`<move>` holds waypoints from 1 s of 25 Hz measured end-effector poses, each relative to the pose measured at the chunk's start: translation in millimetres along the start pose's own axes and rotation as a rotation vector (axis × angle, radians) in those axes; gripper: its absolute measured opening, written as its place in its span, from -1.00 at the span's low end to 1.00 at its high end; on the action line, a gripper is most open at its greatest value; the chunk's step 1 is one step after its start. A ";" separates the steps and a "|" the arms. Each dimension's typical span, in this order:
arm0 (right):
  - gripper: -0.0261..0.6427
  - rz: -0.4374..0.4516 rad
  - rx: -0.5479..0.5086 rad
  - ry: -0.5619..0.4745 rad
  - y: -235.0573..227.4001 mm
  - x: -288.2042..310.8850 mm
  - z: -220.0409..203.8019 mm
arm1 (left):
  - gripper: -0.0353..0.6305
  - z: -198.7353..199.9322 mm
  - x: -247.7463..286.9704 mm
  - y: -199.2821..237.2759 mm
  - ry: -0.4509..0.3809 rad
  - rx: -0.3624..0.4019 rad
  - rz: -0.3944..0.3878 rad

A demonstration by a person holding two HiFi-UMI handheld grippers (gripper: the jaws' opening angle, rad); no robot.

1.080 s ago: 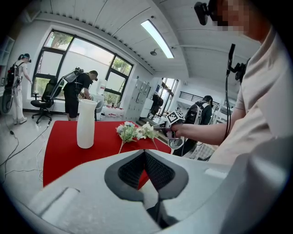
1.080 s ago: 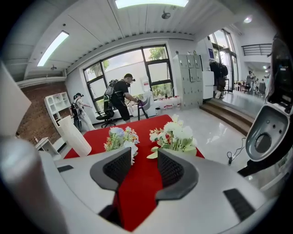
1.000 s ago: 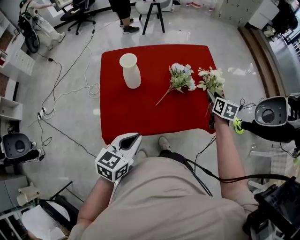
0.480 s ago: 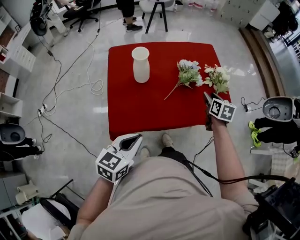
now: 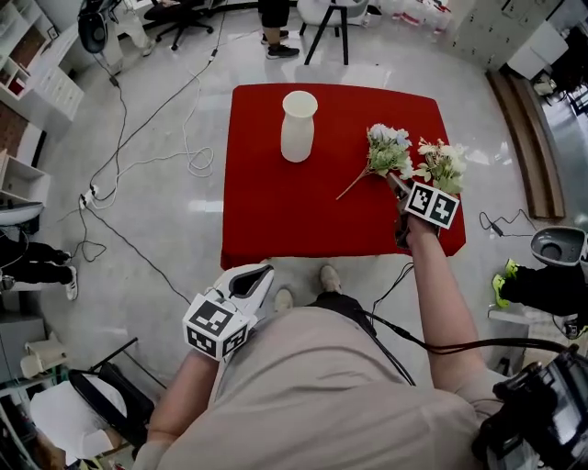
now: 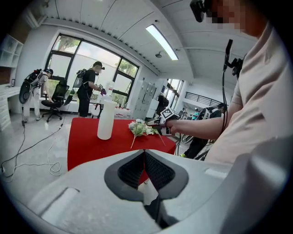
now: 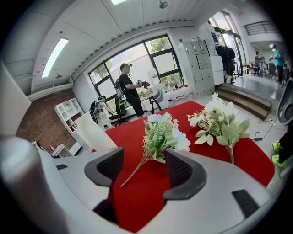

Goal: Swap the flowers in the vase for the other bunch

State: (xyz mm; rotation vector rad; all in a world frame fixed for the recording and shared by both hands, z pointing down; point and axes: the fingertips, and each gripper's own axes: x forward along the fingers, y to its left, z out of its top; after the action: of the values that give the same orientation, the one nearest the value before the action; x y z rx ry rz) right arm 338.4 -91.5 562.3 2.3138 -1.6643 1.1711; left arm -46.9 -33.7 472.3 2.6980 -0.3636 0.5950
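Note:
An empty white vase point(image 5: 299, 126) stands upright at the back of the red table point(image 5: 276, 220). Two bunches lie at the right: a blue-and-white bunch point(image 5: 386, 151) and, further right, a cream bunch point(image 5: 443, 163). My right gripper point(image 5: 397, 185) hovers low at the near ends of their stems. Its jaws have just been opening and stand open. In the right gripper view point(image 7: 144, 167) the blue-and-white bunch point(image 7: 162, 135) lies just ahead between the jaw lines, untouched; the cream bunch point(image 7: 219, 121) is to the right. My left gripper point(image 5: 260, 274) is shut and empty, held off the table's near edge.
Cables point(image 5: 147, 165) trail over the floor left of the table. Office chairs and a stool point(image 5: 326, 18) stand behind it, and a person point(image 6: 88, 93) stands beyond the far side. The left gripper view shows the vase point(image 6: 106, 119) and the flowers point(image 6: 139, 129) far ahead.
My right gripper has shifted left from beside the cream bunch's stem toward the blue-and-white bunch. The cream bunch stays lying on the table. My left gripper has barely changed.

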 end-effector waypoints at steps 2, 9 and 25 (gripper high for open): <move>0.00 0.013 0.045 0.007 3.2 15.1 7.3 | -0.87 3.0 0.7 3.6 -0.008 -0.011 0.021; 0.19 -0.009 0.172 0.031 -5.3 64.5 30.6 | -0.87 17.3 17.5 9.5 -0.023 -0.045 0.074; 0.26 -0.079 0.318 0.180 -65.8 146.4 27.3 | -0.87 45.9 69.3 9.3 -0.024 -0.087 0.171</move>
State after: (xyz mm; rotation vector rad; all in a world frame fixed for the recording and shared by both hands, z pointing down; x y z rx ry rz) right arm 426.7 -191.9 655.2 2.3299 -1.3996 1.6761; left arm 27.4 -71.8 466.9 2.6091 -0.6165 0.5804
